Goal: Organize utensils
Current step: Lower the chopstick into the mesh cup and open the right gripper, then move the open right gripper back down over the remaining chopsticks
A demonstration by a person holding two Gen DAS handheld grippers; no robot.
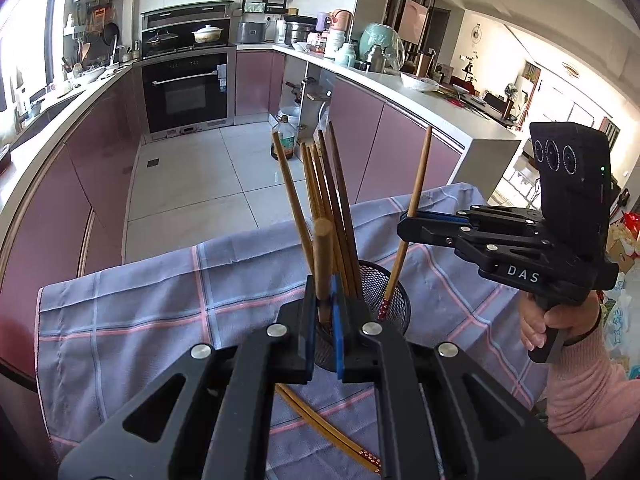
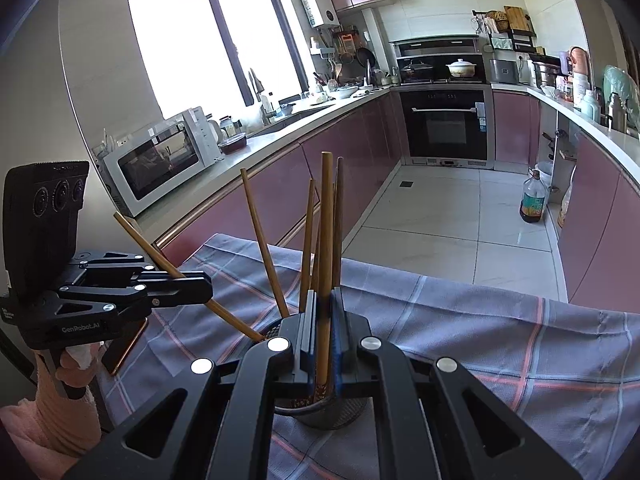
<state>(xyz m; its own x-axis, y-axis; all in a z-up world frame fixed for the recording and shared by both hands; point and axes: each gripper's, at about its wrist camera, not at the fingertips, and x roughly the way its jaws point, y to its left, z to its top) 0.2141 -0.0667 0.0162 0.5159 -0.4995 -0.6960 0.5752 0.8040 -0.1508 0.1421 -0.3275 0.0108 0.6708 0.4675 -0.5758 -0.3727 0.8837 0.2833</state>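
Nearest the mesh cup (image 1: 390, 300), on the camera side of it, a pair of loose chopsticks (image 1: 332, 432) lies flat on the checked cloth (image 1: 140, 308), not yet sorted. Directly over the cup's rim, the left gripper (image 1: 325, 312) is clamped narrow on one chopstick (image 1: 322, 256), whose lower end dips into the cup. At the cup's right side, the right gripper (image 1: 410, 222) pinches another chopstick (image 1: 412, 216) partway up its shaft, its patterned tip just inside the rim. Within the cup, a bundle of standing chopsticks (image 1: 328, 200) fans upward, leaning at different angles. Beyond the cup, the cloth drops off the table edge toward the tiled floor (image 1: 192, 172).

I judge both sticks to be at the release stage. The risk lies in two tools crowding one small, light cup: a sideways nudge on letting go could tip it or lever a leaning stick out. A stick released while steeply tilted may also slide over the rim onto the cloth.
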